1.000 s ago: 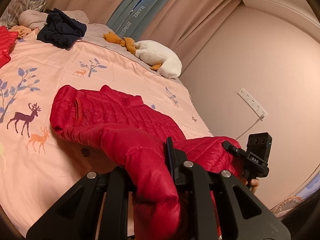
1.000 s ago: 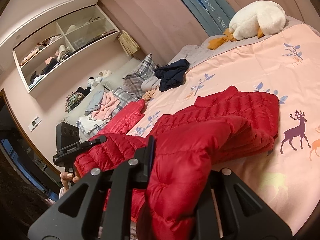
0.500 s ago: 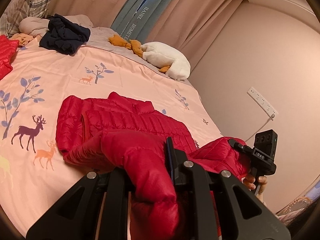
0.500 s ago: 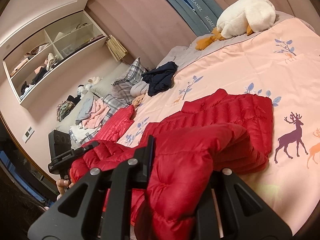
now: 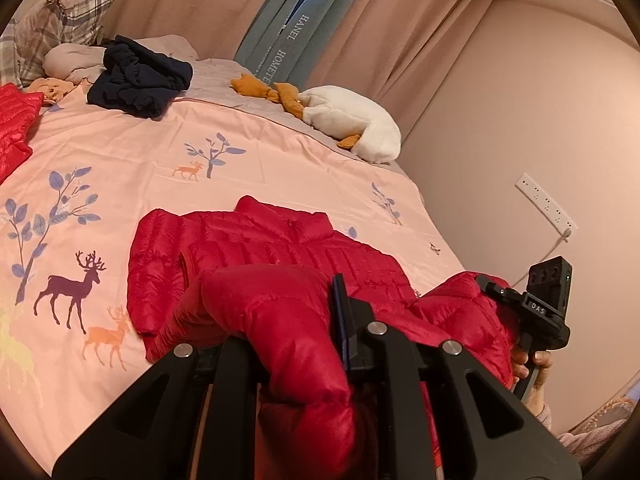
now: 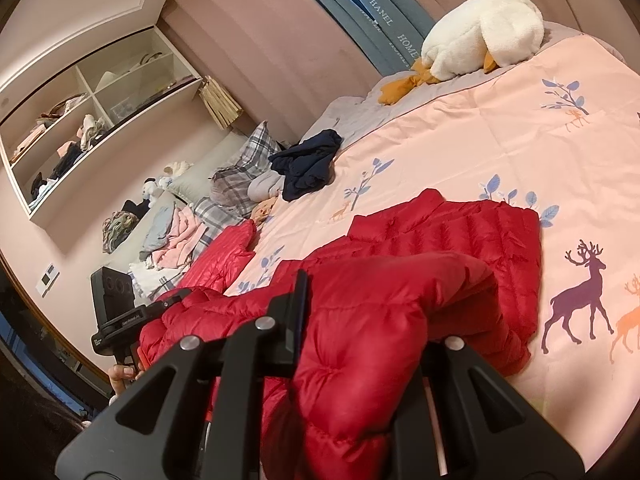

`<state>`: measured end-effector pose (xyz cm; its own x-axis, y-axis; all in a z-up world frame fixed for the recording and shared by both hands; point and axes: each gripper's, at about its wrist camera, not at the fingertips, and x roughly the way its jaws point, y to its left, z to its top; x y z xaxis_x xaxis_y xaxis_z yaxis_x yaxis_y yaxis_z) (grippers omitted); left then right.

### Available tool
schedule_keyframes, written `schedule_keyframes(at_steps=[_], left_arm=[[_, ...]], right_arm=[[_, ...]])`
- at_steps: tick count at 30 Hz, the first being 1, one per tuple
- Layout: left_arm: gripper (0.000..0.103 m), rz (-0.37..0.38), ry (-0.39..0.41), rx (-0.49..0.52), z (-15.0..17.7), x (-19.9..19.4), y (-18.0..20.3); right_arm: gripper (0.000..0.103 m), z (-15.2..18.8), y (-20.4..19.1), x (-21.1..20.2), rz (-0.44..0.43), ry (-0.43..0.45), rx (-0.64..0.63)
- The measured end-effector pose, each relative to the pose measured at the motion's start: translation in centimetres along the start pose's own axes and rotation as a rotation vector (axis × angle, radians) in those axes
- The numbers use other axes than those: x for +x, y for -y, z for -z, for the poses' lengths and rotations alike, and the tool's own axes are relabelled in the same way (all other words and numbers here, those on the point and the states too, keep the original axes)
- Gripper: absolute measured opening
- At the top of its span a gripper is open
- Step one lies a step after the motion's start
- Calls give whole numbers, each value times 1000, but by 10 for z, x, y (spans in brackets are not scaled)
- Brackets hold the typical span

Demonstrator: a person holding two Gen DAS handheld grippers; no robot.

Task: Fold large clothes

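Observation:
A red puffer jacket (image 5: 280, 248) lies on the pink deer-print bed sheet (image 5: 132, 168), collar toward the far side. Its near edge is lifted and doubled back over the body. My left gripper (image 5: 288, 320) is shut on that edge, and padded fabric bulges over its fingers. My right gripper (image 6: 360, 320) is shut on the same jacket (image 6: 440, 232) further along the edge. Each wrist view shows the other gripper, held in a hand: the right gripper (image 5: 540, 308) beside the wall, the left gripper (image 6: 120, 312) at the bed's left side.
A navy garment (image 5: 140, 84), a white plush goose (image 5: 352, 120) and plaid pillows (image 5: 44, 32) lie at the far end. A second red garment (image 5: 16, 120) sits at the left edge. A wall socket with cable (image 5: 546, 208) is on the right. Clothes (image 6: 172, 232) pile below open shelves (image 6: 92, 128).
Both grippers have moved across the bed with the jacket's lifted edge, so the doubled-back fabric now lies further over the jacket's body. Both grips are unchanged.

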<state>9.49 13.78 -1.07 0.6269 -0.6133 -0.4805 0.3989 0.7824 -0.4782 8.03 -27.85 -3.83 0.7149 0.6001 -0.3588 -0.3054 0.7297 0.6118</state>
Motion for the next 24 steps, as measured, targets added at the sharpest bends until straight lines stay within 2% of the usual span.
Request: schedule_keyframes(at_steps=[24], left_arm=[[16, -73, -12, 1, -8, 29, -16]], right_arm=[[14, -11, 17, 23, 49, -5, 18]])
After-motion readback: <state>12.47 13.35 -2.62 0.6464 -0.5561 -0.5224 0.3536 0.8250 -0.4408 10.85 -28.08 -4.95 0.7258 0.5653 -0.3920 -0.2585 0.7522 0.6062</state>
